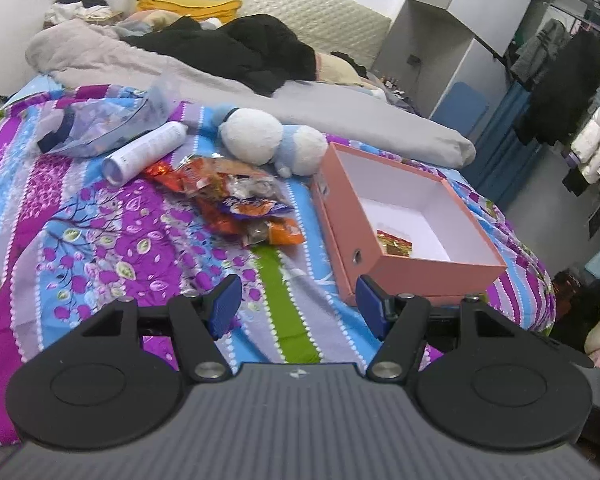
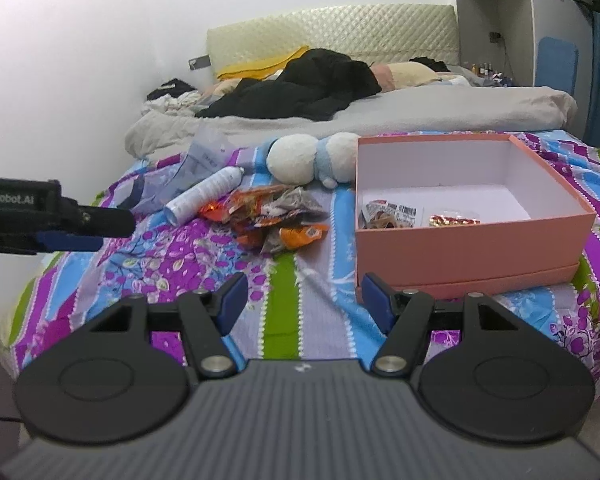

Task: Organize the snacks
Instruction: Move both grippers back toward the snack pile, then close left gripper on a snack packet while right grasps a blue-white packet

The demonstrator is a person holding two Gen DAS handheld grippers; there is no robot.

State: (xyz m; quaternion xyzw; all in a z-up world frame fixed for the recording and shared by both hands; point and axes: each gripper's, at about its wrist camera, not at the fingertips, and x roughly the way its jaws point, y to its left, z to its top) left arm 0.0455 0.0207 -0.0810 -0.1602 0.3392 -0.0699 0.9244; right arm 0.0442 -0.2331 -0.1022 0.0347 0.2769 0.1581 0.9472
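Observation:
A pile of snack packets (image 1: 236,196) in orange, purple and clear wrappers lies on the patterned bedspread; it also shows in the right wrist view (image 2: 276,220). To its right stands an open pink box (image 1: 452,270) (image 2: 472,248) with a white inside. It holds a red-gold packet (image 1: 394,243) (image 2: 454,221) and a second packet (image 2: 384,214). My left gripper (image 1: 298,306) is open and empty, hovering in front of the pile and box. It shows from the side in the right wrist view (image 2: 76,236). My right gripper (image 2: 302,302) is open and empty, just before the box's front wall.
A white spray can (image 1: 144,150) (image 2: 204,196), a clear plastic bag (image 1: 100,124) and a white-and-blue plush toy (image 1: 272,140) (image 2: 312,158) lie behind the snacks. A grey quilt (image 1: 340,108) and black clothes (image 1: 240,48) cover the bed's far half. The bed's edge drops off at right.

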